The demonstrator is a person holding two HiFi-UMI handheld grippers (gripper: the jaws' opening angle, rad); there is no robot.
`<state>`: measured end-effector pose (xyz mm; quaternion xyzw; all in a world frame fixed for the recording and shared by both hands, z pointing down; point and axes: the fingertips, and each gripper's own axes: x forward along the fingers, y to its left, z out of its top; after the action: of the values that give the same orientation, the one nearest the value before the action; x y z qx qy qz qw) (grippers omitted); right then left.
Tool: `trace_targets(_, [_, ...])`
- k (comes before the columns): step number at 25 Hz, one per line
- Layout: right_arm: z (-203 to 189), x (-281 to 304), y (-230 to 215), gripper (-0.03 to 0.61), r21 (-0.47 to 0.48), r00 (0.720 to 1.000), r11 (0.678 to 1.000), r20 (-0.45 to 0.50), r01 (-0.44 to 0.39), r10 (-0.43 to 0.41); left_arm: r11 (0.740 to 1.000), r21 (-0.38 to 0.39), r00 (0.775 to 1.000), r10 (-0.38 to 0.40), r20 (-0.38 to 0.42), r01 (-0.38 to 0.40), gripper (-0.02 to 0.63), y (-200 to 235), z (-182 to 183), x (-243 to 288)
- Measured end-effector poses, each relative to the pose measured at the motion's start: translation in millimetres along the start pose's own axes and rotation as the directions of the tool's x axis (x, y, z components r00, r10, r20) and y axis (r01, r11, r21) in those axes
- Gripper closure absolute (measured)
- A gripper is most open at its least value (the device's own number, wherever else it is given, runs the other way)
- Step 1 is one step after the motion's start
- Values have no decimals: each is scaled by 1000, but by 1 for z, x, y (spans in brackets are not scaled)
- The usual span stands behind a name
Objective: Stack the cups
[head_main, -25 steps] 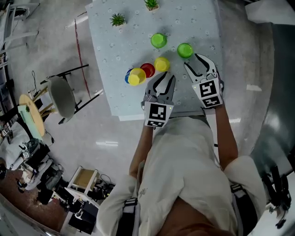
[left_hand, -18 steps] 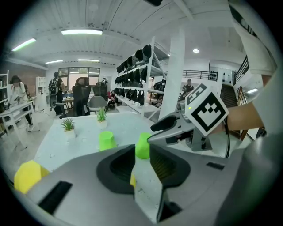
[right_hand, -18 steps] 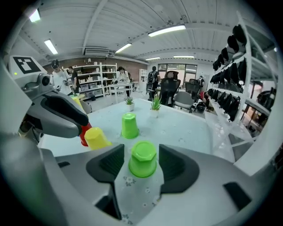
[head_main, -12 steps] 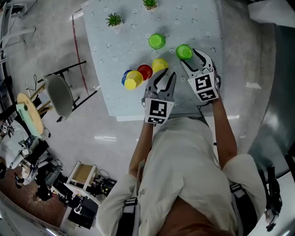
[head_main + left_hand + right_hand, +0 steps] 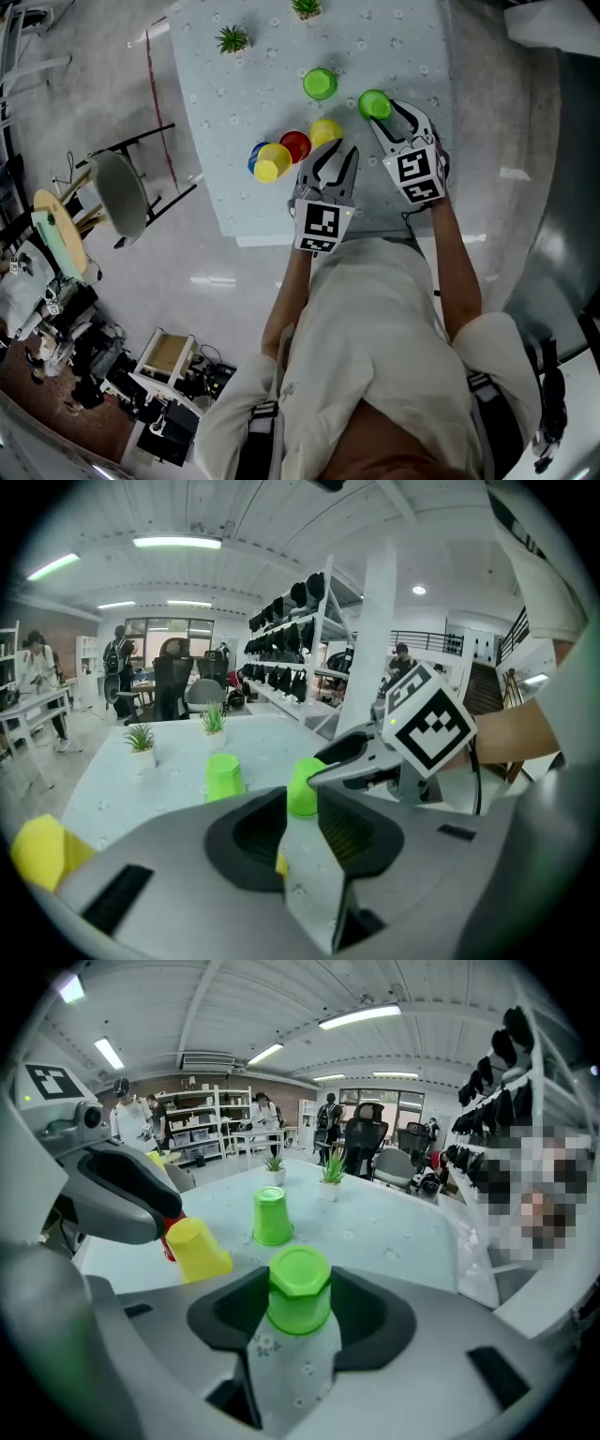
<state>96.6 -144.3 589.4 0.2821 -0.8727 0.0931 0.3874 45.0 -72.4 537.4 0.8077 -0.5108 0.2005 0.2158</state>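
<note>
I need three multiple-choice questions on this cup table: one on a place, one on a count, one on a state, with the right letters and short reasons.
1. Where is the green cup nearest the person?
A. between the right gripper's fingers
B. on the red cup
C. beside the plants

2. How many green cups stand on the table?
A. one
B. two
C. four

3. How are the left gripper's fingers?
A. shut on a yellow cup
B. apart, gripping nothing
C. shut on the red cup

Answers: 1 A, the fingers are closing around it; 2 B, a second green cup stands farther back; 3 B, only tablecloth shows between them.
</note>
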Motion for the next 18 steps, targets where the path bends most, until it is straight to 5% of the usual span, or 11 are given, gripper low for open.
trace_targets(18, [27,-48,37,374,-62,999,998,54,5,-1,1000,6,999,8,54,-8,505,-4,6,-36])
